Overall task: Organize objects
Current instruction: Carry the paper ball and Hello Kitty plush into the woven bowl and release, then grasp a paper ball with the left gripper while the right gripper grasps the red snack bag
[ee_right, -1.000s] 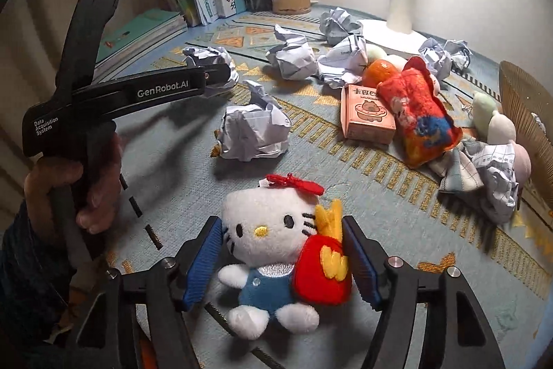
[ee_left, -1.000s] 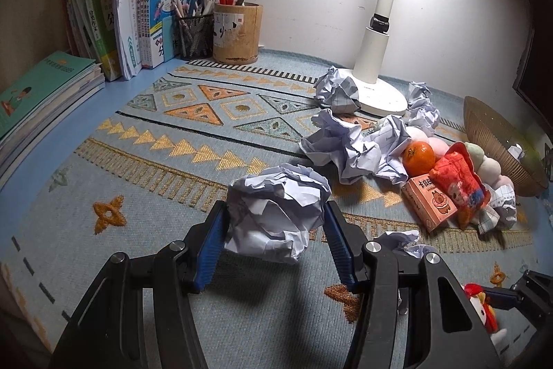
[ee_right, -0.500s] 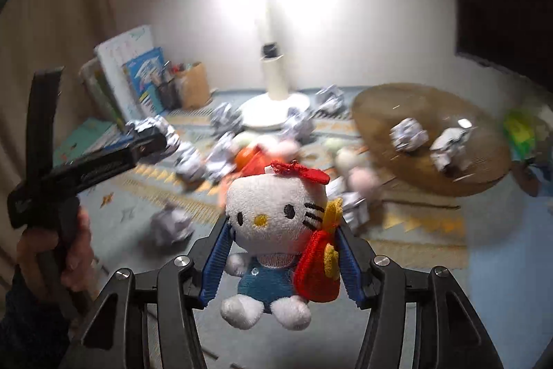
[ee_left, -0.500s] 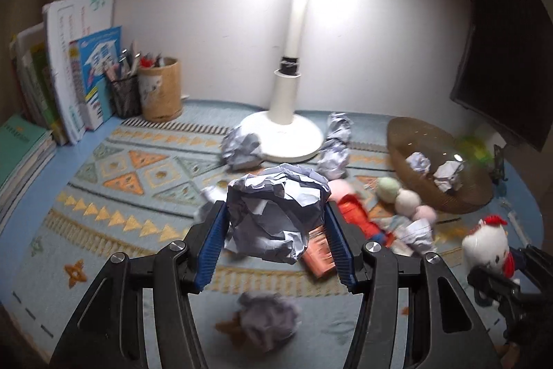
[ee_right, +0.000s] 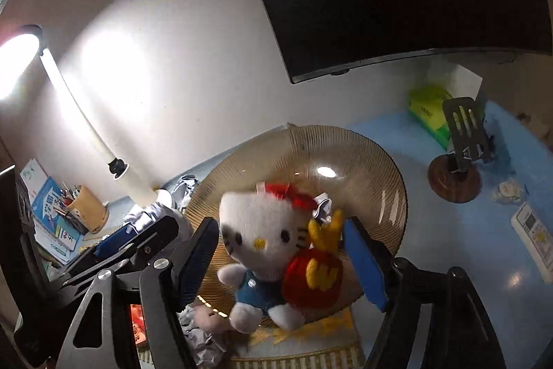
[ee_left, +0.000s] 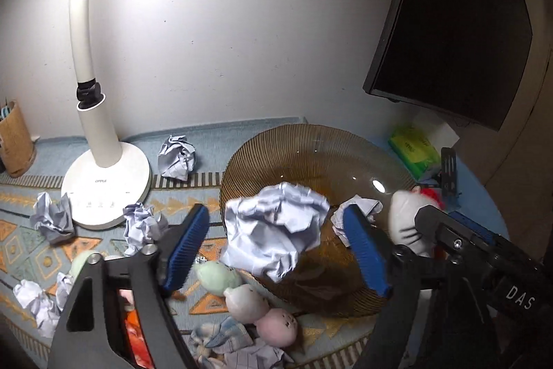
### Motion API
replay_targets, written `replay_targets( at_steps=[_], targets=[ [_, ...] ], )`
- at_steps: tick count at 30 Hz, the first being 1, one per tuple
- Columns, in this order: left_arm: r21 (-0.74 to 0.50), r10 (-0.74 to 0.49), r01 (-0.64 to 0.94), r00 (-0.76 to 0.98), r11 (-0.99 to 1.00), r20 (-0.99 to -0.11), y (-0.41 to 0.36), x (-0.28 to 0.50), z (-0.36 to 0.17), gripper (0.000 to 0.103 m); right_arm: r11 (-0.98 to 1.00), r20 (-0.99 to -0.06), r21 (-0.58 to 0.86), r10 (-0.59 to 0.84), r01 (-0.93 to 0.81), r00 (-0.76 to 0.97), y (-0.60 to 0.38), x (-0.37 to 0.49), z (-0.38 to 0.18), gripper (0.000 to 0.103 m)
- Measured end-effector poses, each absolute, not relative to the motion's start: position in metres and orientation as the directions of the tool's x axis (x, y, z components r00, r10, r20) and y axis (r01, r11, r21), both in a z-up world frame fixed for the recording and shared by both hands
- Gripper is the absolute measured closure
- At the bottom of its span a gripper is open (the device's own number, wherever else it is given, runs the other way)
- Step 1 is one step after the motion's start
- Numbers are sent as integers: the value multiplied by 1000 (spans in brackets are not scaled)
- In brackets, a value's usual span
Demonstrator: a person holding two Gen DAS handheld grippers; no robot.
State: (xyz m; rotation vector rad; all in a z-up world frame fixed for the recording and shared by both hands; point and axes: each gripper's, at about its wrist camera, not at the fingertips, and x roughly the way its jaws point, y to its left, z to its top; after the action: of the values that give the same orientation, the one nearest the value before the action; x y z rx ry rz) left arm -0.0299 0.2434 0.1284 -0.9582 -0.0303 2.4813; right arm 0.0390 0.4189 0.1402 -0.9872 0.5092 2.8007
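Observation:
My left gripper (ee_left: 276, 210) hangs over the ribbed brown bowl (ee_left: 311, 140) and its jaws are opening. A crumpled paper ball (ee_left: 276, 230) sits loose between the blue pads (ee_left: 188, 251), with a gap on each side. Another paper ball (ee_left: 359, 206) lies in the bowl behind the right pad. My right gripper (ee_right: 280, 223) is also above the bowl (ee_right: 380, 161), jaws opening. The white kitty plush (ee_right: 262, 241), with red bow and red fries pouch, is blurred between its pads and free of them.
A white desk lamp (ee_left: 103, 175) stands left of the bowl, with paper balls (ee_left: 176, 158) around it on the patterned mat. Small soft toys (ee_left: 242, 300) lie before the bowl. A green tissue pack (ee_left: 414, 151), a dark monitor (ee_left: 449, 23), a wooden stand (ee_right: 454, 182) and a remote (ee_right: 534, 237) are on the right.
Both hands swung right and up from the mat to above the bowl. Both pairs of jaws have spread, and the paper ball and the plush are no longer squeezed.

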Motion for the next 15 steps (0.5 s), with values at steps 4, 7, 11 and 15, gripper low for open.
replay_targets(
  at_steps=[4, 7, 11, 15],
  targets=[
    [-242, 484, -437, -615, -866, -623, 230, -24, 128, 15, -934, -625, 285, -10, -216, -780, 425, 53, 136, 30],
    [-234, 490, -443, -650, -865, -581, 210, -4, 141, 15, -941, -619, 286, -39, -179, -784, 413, 70, 136, 30],
    [-178, 456, -430, -724, -885, -517, 169, 38, 161, 15, -955, -601, 284, -106, -88, -792, 374, 96, 148, 30],
    [-169, 415, -382, -782, -909, -465, 113, 76, 177, 13, -958, -578, 287, -171, -2, -798, 331, 117, 156, 30]
  ],
)
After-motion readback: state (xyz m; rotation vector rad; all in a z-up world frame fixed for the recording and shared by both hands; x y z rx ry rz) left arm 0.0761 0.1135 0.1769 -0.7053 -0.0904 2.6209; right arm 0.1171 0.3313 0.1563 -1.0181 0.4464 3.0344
